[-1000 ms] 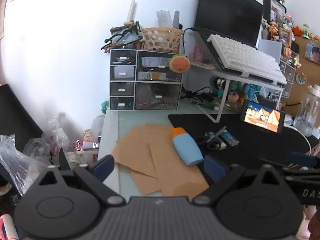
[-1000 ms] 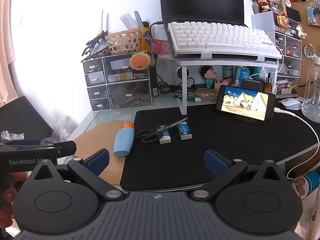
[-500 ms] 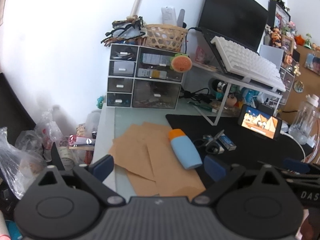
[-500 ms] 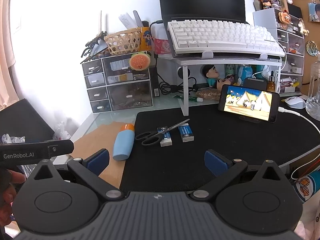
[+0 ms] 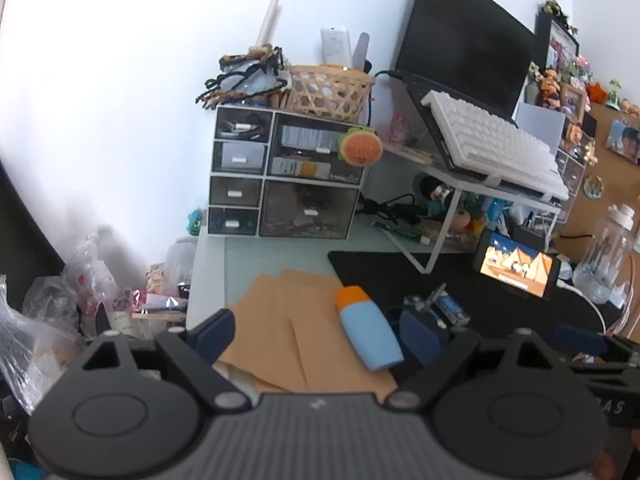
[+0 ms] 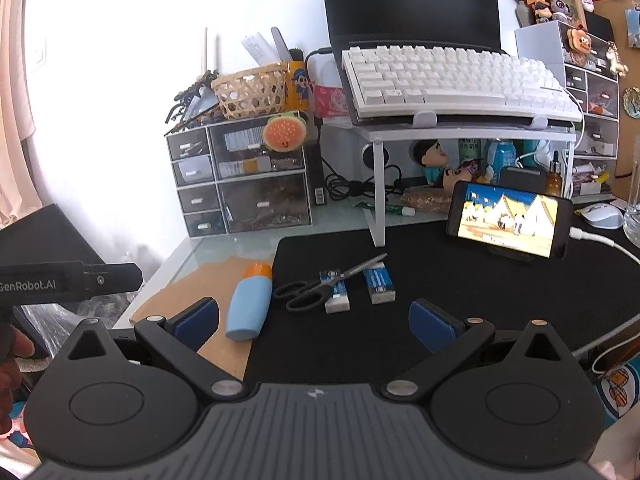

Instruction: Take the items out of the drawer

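Risk of a miss: left gripper (image 5: 316, 330) closing on nothing, well short of drawers (image 5: 286, 178). Right gripper (image 6: 314, 318) wide, empty. Could nudge bottle (image 5: 368, 330) or scissors (image 6: 320, 288).

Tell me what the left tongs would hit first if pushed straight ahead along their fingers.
Probably the brown paper sheets on the desk, with the blue bottle just right of that line. The closing left tongs hold nothing. Depth is uncertain.
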{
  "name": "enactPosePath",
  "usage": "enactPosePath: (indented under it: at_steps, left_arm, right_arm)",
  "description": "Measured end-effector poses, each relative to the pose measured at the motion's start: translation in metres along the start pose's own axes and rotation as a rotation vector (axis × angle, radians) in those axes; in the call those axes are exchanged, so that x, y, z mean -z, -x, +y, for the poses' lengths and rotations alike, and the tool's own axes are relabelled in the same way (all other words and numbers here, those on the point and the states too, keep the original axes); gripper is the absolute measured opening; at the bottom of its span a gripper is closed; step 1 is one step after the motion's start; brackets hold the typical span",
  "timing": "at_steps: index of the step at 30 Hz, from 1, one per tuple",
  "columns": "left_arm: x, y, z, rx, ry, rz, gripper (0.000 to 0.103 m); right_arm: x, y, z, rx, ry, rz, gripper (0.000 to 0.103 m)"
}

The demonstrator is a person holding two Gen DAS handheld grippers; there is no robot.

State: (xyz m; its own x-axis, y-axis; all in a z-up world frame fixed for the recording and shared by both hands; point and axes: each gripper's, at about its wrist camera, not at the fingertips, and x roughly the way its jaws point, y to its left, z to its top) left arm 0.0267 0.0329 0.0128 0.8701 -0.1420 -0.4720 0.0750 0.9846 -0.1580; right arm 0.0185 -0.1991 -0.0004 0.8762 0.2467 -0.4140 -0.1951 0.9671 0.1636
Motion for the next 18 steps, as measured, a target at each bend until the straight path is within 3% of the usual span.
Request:
enactPosePath:
  at_steps: [18]
  left_arm:
    - [-0.012, -0.014, 0.001, -0.078, 0.006, 0.03, 0.081]
  right_arm:
    - [-0.017, -0.024, -0.012, -0.043, 0.0, -0.006, 0.103]
